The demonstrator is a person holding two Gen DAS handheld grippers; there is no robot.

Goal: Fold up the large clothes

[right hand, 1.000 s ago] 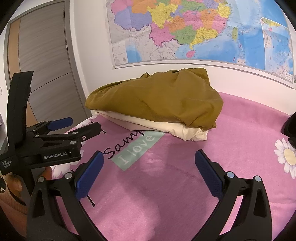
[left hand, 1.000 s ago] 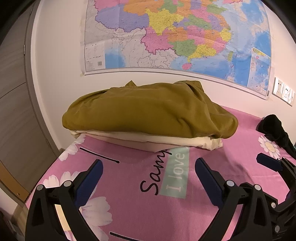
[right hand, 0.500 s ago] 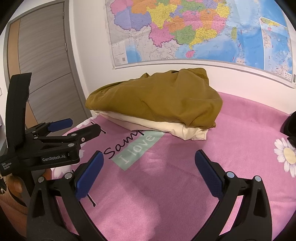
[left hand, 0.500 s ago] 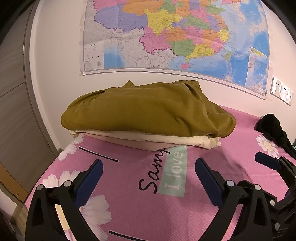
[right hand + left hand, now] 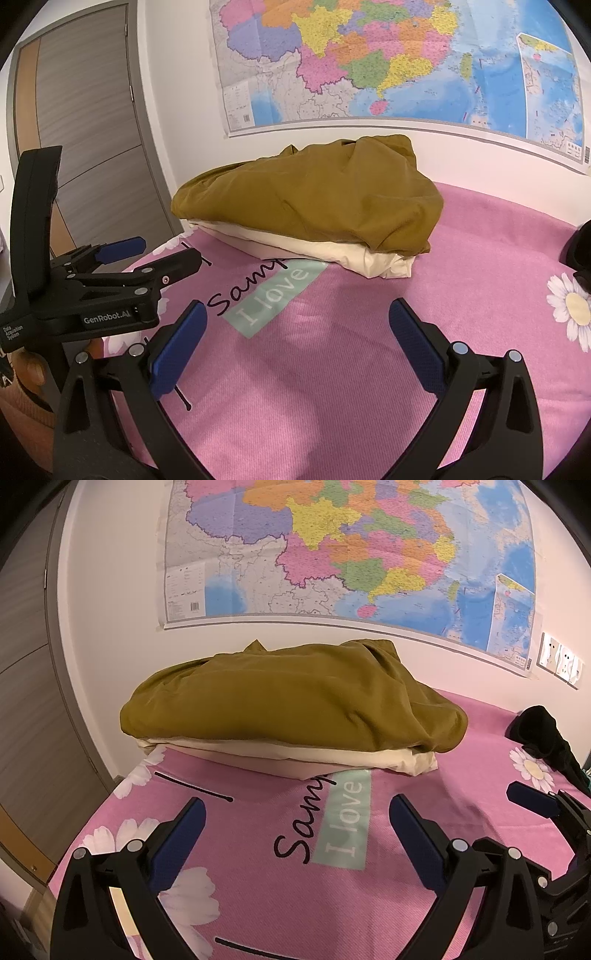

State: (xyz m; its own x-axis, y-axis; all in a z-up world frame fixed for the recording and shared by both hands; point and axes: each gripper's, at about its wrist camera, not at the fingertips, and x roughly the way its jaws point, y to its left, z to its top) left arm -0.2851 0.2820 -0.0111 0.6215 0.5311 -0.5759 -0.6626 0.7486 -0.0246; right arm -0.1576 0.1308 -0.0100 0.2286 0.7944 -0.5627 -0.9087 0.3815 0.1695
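An olive-brown garment [image 5: 295, 698] [image 5: 314, 199] lies folded on top of a cream folded garment [image 5: 317, 757] [image 5: 332, 254], stacked against the wall on a pink bed cover [image 5: 295, 886] [image 5: 332, 369]. My left gripper [image 5: 295, 827] hovers open over the cover in front of the stack, holding nothing. My right gripper [image 5: 297, 332] is open too, empty, a little further to the right. The left gripper also shows at the left of the right wrist view [image 5: 147, 253]. A black garment [image 5: 543, 731] lies bunched at the right on the cover.
A large coloured map [image 5: 351, 554] hangs on the white wall behind the stack. A grey door [image 5: 85, 147] stands left of the bed. Wall sockets [image 5: 561, 662] sit at the right. The cover carries daisy prints and a teal "I love" label [image 5: 347, 827].
Both grippers have drifted back slightly; the stack sits a touch lower and left in the left wrist view. Nothing was grasped or released.
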